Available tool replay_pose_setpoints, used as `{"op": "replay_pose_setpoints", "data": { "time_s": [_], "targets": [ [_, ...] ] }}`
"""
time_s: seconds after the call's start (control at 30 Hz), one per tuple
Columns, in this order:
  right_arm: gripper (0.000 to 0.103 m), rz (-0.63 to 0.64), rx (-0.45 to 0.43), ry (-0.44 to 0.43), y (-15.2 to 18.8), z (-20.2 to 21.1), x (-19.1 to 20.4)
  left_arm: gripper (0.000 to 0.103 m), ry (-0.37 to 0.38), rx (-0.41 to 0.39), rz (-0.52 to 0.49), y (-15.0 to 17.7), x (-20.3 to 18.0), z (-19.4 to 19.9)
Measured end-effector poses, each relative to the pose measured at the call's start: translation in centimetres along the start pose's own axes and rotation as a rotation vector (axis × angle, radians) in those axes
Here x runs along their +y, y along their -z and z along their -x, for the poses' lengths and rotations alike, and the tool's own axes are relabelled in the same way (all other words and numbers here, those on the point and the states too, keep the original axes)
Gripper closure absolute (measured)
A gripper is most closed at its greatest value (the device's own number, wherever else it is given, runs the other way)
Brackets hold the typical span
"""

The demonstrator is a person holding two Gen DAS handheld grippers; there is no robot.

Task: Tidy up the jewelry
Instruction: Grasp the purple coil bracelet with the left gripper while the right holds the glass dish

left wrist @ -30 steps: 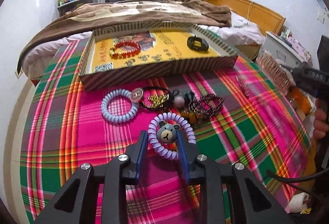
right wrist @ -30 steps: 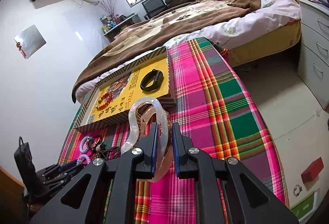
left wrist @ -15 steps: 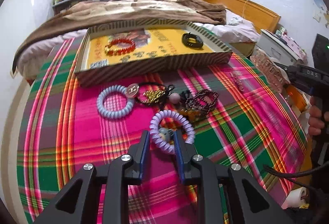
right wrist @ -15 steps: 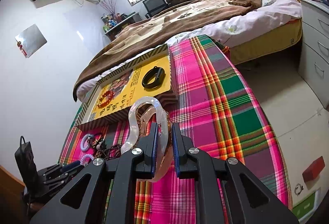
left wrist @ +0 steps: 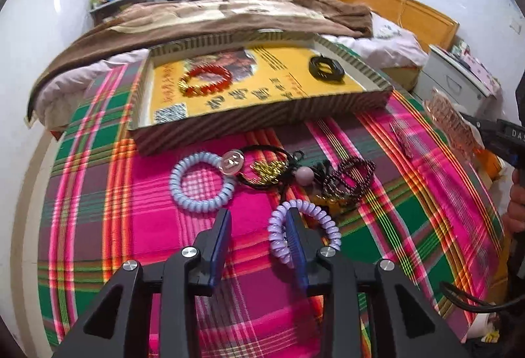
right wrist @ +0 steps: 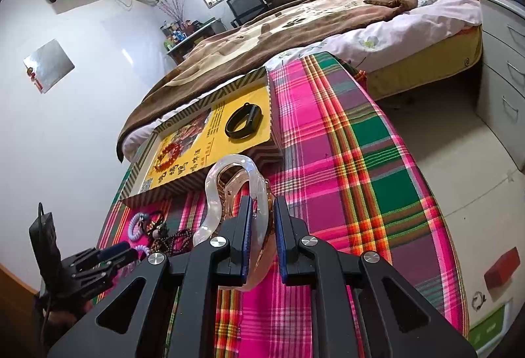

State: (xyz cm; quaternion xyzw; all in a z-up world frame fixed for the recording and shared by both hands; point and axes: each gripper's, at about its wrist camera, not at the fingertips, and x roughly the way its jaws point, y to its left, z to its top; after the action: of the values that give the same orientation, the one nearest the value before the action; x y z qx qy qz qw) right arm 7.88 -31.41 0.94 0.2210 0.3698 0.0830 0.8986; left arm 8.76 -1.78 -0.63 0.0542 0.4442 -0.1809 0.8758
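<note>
My left gripper [left wrist: 259, 223] is open just above the plaid cloth. Its right finger sits inside a purple coil hair tie [left wrist: 303, 231]; nothing is held between the jaws. A light blue coil tie [left wrist: 201, 182], a black cord with gold beads [left wrist: 267, 171] and a dark bead bracelet [left wrist: 347, 176] lie ahead. The yellow-lined box tray [left wrist: 262, 116] holds a red bead bracelet [left wrist: 205, 82] and a black band [left wrist: 326, 69]. My right gripper [right wrist: 262, 220] is shut on a clear pinkish hair claw [right wrist: 229, 190], held above the cloth; it also shows in the left wrist view [left wrist: 452, 125].
The plaid cloth [right wrist: 344, 161] covers a table in front of a bed with a brown blanket [right wrist: 295, 23]. A grey drawer unit [right wrist: 502, 69] stands at the right. The tray [right wrist: 197, 180] and the left gripper [right wrist: 98, 263] show in the right wrist view.
My left gripper has opened and shifted left; the purple coil tie, earlier between the jaws, now lies around the right finger. My right gripper keeps the claw and has barely moved.
</note>
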Motion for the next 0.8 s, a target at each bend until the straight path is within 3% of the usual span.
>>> {"op": "replay_pose_setpoints", "data": {
  "time_s": [0.23, 0.37, 0.47, 0.8],
  "targets": [
    [0.089, -0.005, 0.006, 0.001, 0.1, -0.2, 0.0, 0.07, 0.028, 0.053, -0.03, -0.4, -0.8, -1.4],
    [0.089, -0.005, 0.004, 0.0, 0.1, -0.2, 0.1, 0.088, 0.031, 0.044, -0.032, -0.4, -1.1, -1.3],
    [0.089, -0.005, 0.005, 0.0, 0.1, -0.2, 0.1, 0.093, 0.012, 0.028, -0.031, -0.4, -1.0, -0.7],
    [0.089, 0.005, -0.017, -0.004, -0.5, 0.8, 0.7, 0.093, 0.017, -0.069, -0.022, -1.3, -1.1, 3.2]
  ]
}}
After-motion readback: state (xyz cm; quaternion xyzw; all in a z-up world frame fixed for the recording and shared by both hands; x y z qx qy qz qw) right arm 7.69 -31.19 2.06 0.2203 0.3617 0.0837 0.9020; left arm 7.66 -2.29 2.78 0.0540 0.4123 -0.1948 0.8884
